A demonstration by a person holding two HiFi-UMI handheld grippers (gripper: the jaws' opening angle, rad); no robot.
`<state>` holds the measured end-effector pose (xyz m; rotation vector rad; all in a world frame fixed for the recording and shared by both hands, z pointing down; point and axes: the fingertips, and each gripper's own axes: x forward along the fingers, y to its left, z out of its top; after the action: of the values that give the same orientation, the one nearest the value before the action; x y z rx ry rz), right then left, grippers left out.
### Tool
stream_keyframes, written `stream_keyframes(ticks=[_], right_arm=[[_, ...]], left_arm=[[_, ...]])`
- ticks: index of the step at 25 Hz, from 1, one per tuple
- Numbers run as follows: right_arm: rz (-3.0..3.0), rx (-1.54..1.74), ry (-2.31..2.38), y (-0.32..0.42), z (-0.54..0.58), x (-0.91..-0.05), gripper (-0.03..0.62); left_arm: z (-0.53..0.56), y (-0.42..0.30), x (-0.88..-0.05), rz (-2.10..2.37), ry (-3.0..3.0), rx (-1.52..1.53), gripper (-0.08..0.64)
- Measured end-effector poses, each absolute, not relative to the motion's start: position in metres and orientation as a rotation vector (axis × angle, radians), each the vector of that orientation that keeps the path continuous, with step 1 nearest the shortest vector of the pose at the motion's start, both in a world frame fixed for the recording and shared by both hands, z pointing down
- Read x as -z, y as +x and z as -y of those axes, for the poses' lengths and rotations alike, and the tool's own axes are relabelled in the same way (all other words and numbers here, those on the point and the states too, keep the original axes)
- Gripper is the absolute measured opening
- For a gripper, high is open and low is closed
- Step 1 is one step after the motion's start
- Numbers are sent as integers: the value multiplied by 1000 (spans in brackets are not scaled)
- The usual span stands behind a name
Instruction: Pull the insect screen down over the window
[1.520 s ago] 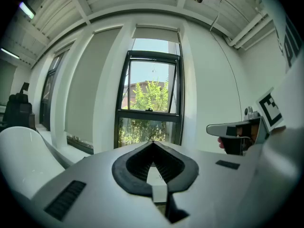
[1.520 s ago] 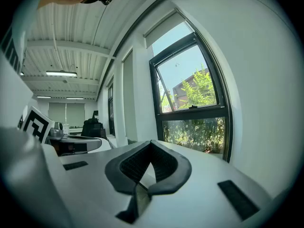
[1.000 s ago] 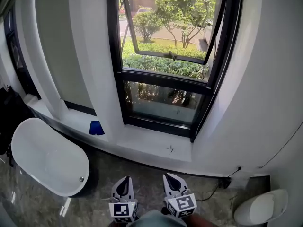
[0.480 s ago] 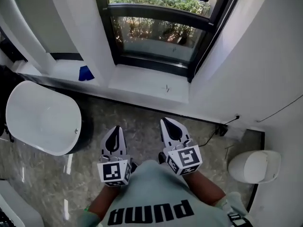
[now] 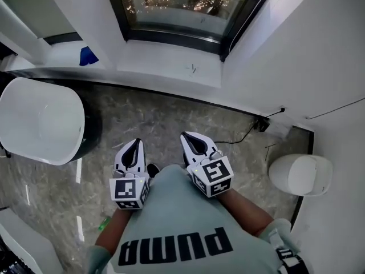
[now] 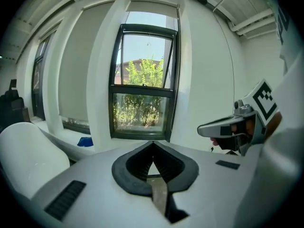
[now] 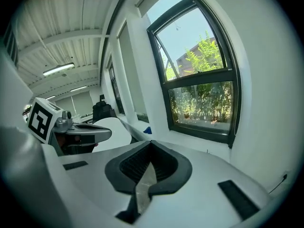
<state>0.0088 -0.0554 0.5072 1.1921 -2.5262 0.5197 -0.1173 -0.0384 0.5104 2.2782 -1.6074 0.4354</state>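
Note:
The black-framed window (image 6: 142, 84) stands ahead in a white wall, with green shrubs behind the glass. Only its lower pane (image 5: 177, 1) shows in the head view. In the right gripper view the window (image 7: 204, 80) has its upper sash tilted outward. I see no screen over the glass. My left gripper (image 5: 132, 146) and right gripper (image 5: 191, 137) are held low, close to the person's shirt and well short of the sill (image 5: 165, 61). Both are shut on nothing, tips meeting: left gripper (image 6: 153, 143), right gripper (image 7: 151, 142).
A white bathtub (image 5: 40, 119) stands at the left on the marble floor. A blue object (image 5: 87, 56) lies on the ledge left of the window. At the right are a white rounded fixture (image 5: 299, 174) and a black cable (image 5: 251, 131) running to a wall socket.
The head view has tipped downward: the window has slid to the frame's top, and the grippers and the person's shirt now fill the lower middle. Both grippers stay shut.

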Motion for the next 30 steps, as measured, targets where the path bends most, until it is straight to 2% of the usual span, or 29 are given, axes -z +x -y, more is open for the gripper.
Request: stream_keyframes(ticks=[10,21,30], right_arm=[[2510,-501,1187,3,52,-514,-3],[2569,-310,1483,34,98,-439,-5],[2567,-322,1527,41,95,-433,-5]], left_arm=[[40,-127,-515,1642,2268,-420,12],[87,-111,-434,1768,2360,-211,12],[83,-101,-433,1767,2359,-211,12]])
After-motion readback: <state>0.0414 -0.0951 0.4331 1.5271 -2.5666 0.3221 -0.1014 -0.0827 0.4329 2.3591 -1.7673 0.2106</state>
